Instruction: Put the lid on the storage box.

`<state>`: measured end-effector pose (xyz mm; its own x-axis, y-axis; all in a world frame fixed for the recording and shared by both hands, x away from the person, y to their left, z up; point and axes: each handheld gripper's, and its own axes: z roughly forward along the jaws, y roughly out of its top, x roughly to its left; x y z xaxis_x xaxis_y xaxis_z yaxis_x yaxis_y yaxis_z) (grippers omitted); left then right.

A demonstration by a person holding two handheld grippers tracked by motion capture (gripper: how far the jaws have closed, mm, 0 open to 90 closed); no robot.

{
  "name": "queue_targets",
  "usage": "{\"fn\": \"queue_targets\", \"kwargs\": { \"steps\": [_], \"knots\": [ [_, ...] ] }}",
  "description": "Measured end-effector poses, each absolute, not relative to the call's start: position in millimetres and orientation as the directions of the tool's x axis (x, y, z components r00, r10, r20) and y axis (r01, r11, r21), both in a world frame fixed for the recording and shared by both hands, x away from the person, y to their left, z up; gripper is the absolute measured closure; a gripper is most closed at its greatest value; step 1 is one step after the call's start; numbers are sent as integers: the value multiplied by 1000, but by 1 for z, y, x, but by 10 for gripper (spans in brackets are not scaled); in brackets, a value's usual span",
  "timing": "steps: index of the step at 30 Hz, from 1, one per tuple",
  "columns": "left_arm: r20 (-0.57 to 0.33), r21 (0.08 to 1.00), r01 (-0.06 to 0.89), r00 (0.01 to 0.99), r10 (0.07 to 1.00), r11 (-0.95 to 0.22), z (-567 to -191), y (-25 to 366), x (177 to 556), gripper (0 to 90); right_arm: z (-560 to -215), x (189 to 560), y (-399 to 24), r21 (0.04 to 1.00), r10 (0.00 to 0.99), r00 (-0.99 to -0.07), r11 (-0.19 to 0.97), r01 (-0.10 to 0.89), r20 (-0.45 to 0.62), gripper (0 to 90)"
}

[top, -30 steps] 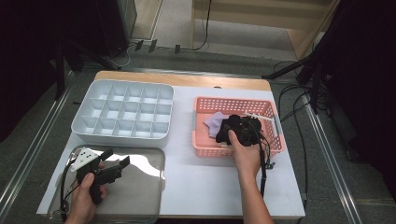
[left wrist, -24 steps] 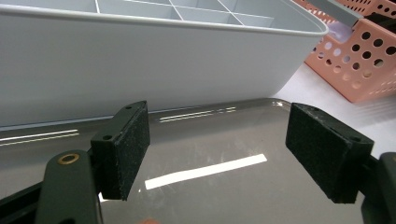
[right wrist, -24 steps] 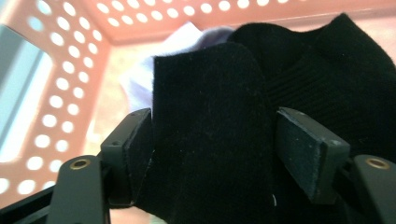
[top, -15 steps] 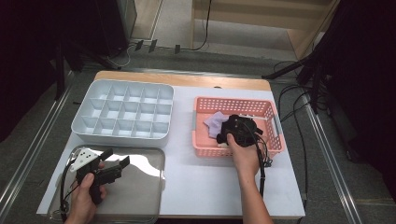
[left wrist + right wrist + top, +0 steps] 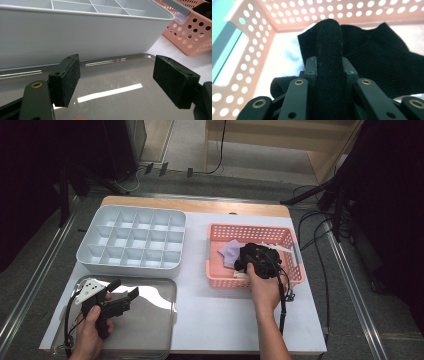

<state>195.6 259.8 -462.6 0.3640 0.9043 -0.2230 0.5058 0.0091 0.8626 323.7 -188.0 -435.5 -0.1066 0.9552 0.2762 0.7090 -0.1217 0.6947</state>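
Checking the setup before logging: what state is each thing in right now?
Right tool: jaws just closed, clamped on a fold of the black sock.
Left tool: open, nothing between its pads, over the clear tray.
Pink basket: holds the sock and a pale cloth.
Divided grey box: compartments empty.

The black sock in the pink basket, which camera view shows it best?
The right gripper view: the black sock is close up, a fold pinched between the right tool's jaws, which have just been closing. The high view shows a dark bit beside that tool.
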Motion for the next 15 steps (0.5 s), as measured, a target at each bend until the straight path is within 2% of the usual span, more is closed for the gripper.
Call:
{"fn": "queue_targets", "kwargs": {
  "steps": [10,15],
  "knots": [
    [-221,866,501,375,901,4,-461,259,195,233,-431,317,-191,741,945,-125,-151,654,303,737],
    [-204,874,485,393,897,-13,-459,255,194,228,-428,311,-190,814,951,-171,-117,569,257,738]
  ]
}}
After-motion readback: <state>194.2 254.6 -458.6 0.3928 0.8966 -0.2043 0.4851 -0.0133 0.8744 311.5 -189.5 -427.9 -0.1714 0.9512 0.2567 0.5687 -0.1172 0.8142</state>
